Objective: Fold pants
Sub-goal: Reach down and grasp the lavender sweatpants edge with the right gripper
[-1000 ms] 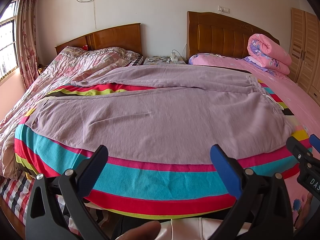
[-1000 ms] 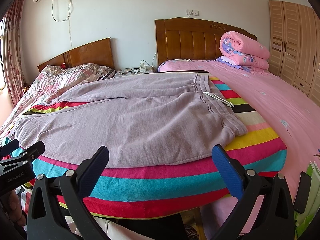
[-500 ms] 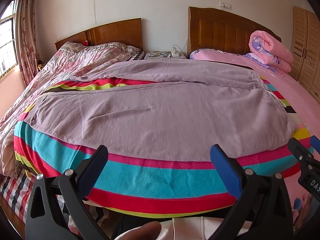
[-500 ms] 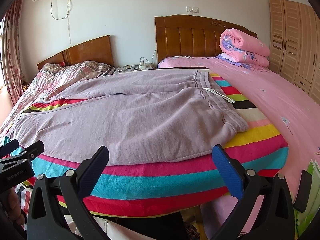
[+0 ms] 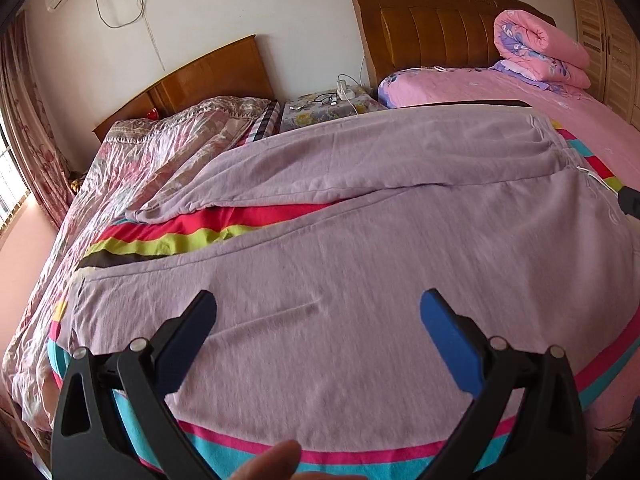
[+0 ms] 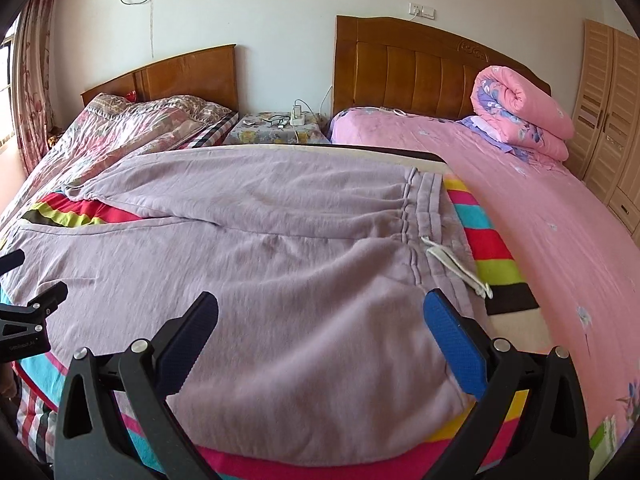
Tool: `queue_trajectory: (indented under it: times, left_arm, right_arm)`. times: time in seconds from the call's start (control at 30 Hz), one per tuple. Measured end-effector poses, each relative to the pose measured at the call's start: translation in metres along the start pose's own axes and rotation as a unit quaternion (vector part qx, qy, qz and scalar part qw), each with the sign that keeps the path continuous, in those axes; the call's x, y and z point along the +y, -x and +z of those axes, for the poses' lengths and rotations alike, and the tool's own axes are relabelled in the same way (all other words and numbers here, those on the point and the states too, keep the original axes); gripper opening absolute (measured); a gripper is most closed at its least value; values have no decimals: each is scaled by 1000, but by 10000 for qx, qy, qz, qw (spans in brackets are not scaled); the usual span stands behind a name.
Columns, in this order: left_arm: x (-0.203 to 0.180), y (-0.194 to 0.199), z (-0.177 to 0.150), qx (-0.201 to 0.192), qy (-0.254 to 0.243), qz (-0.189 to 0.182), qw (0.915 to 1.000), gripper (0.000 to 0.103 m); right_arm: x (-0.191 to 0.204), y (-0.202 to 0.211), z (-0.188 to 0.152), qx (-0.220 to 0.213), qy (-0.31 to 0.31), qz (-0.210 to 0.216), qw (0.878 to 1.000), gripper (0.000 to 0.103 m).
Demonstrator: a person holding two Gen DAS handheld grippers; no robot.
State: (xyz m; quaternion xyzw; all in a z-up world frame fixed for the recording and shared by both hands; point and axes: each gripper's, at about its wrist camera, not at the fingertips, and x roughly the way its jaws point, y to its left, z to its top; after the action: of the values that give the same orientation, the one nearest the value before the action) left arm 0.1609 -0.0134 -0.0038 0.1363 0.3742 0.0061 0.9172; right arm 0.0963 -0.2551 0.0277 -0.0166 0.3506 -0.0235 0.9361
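Right wrist view: pants (image 6: 280, 280) lie flat on the striped blanket (image 6: 492, 248), both grippers' fingers spread, holding nothing. Drawstring (image 6: 456, 264) probably snags if the right gripper (image 6: 320, 320) grabs there.

Above the pants (image 5: 360, 240), open air is offered (both legs flat); the rolled quilt (image 6: 524, 112) sits well aside.

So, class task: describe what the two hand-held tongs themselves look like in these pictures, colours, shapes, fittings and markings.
The left tongs and right tongs look alike: black plastic A-shaped arms with triangular cut-outs and silver rivets at the joints. Each carries two flat, textured blue pads; the shaded one looks navy. In the right wrist view, the left tongs' side shows small white lettering, too small to read. A bare fingertip shows below. No cables visible.
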Motion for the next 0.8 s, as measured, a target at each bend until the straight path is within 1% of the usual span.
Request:
queue_trajectory:
  times: [0.03, 0.07, 0.1, 0.13, 0.17, 0.23, 0.3, 0.37, 0.43, 0.47, 0.5, 0.57, 0.63, 0.67, 0.7, 0.73, 0.77, 0.8]
  left_arm:
    - [6, -13, 19, 62, 15, -78, 9999, 102]
    - [12, -29, 38, 266, 114, -296, 9991, 102]
    - [18, -50, 55, 555, 234, -646, 9961, 102]
    - [21, -72, 73, 846, 313, -1045, 9904, 102]
    - [23, -92, 88, 1050, 440, -1354, 9842, 102]
    - [28, -128, 113, 1170, 772, -1731, 9749, 102]
    - [25, -160, 132, 1197, 1026, -2025, 9665, 102]
    - [22, -193, 145, 1422, 1286, -2334, 9533, 102]
    - [20, -219, 150, 1700, 1640, -2671, 9343, 102]
    - [20, -231, 156, 1741, 1812, -2805, 9264, 102]
    - [20, -239, 158, 1718, 1941, -2830, 9234, 102]
    - [19, -253, 166, 1733, 1991, -2790, 9233, 102]
    - [20, -265, 173, 1784, 1983, -2837, 9211, 101]
    - [21, -267, 175, 1754, 1988, -2868, 9206, 101]
    - [22, -269, 178, 1723, 1937, -2898, 9213, 101]
    - [21, -271, 180, 1710, 1870, -2926, 9221, 101]
    - [21, -273, 180, 1722, 1850, -2934, 9220, 99]
    - [22, -271, 177, 1738, 1870, -2923, 9216, 96]
  right_arm:
    - [-6, -12, 20, -22, 70, 60, 10000, 99]
    - [-12, -29, 42, -26, 200, 124, 9997, 99]
    - [-15, -50, 64, -5, 391, 166, 9991, 99]
    - [-18, -74, 82, 46, 578, 218, 9981, 99]
    - [-20, -103, 100, 202, 779, 359, 9961, 99]
    - [-21, -164, 129, 520, 1127, 619, 9903, 99]
    - [-19, -219, 152, 666, 1339, 703, 9863, 99]
    - [-15, -268, 171, 971, 1385, 1194, 9783, 97]
    - [-7, -305, 186, 1139, 1552, 1459, 9704, 93]
    - [0, -317, 190, 1184, 1688, 1635, 9647, 85]
    - [7, -328, 195, 1239, 1826, 1826, 9581, 81]
    - [20, -345, 199, 1345, 2121, 2163, 9435, 80]
    - [31, -359, 201, 1468, 2331, 2378, 9314, 73]
    - [35, -366, 201, 1574, 2372, 2512, 9251, 66]
    - [40, -372, 204, 1633, 2432, 2649, 9187, 62]
    - [44, -372, 206, 1595, 2474, 2750, 9153, 59]
    - [44, -371, 208, 1607, 2462, 2860, 9120, 49]
    - [45, -370, 208, 1603, 2480, 2926, 9095, 37]
